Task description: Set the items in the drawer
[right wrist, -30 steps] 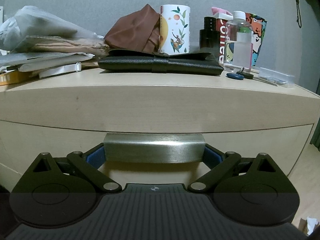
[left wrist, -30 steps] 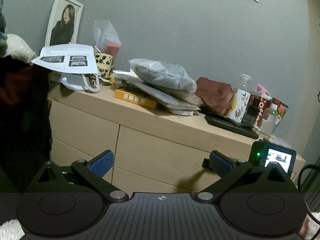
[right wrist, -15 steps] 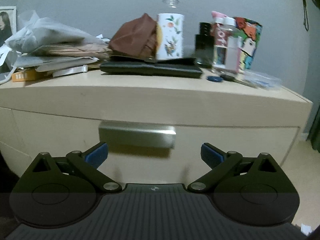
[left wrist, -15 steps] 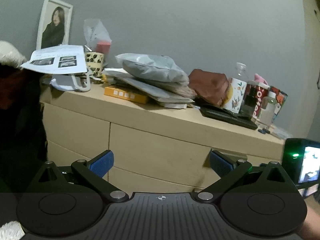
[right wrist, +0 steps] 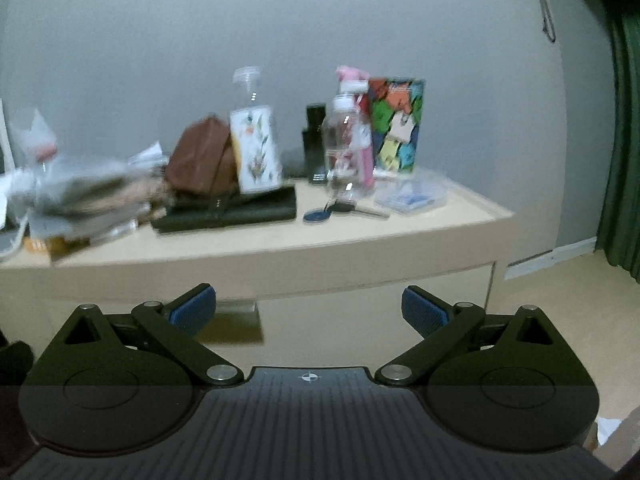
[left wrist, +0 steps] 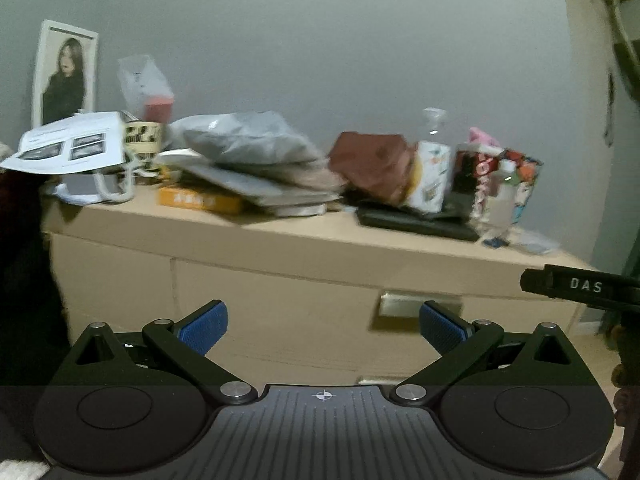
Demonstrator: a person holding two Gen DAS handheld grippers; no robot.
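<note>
A light wooden dresser (left wrist: 280, 248) fills both views, and its top right drawer (left wrist: 304, 312) with a metal handle (left wrist: 416, 305) looks shut. On top lie a black pouch (right wrist: 228, 212), a brown bag (right wrist: 200, 160), a floral-label bottle (right wrist: 256, 148), a clear bottle (right wrist: 344, 148) and a blue key tag (right wrist: 318, 215). My left gripper (left wrist: 323, 325) is open and empty, well back from the drawer front. My right gripper (right wrist: 308, 309) is also open and empty. It hangs in front of the dresser edge, with the handle (right wrist: 236, 316) behind its left finger.
Grey mailers (left wrist: 248, 140), an orange box (left wrist: 196, 199), a printed sheet (left wrist: 68, 144), a mug (left wrist: 142, 140) and a framed photo (left wrist: 66, 72) crowd the left of the top. A colourful box (right wrist: 396, 120) and clear case (right wrist: 412, 196) sit right. Bare floor (right wrist: 560, 300) lies beyond.
The right gripper backed off from around the drawer handle, then rose and swung right. The left gripper also drew back, so more of the dresser shows. Both stayed open.
</note>
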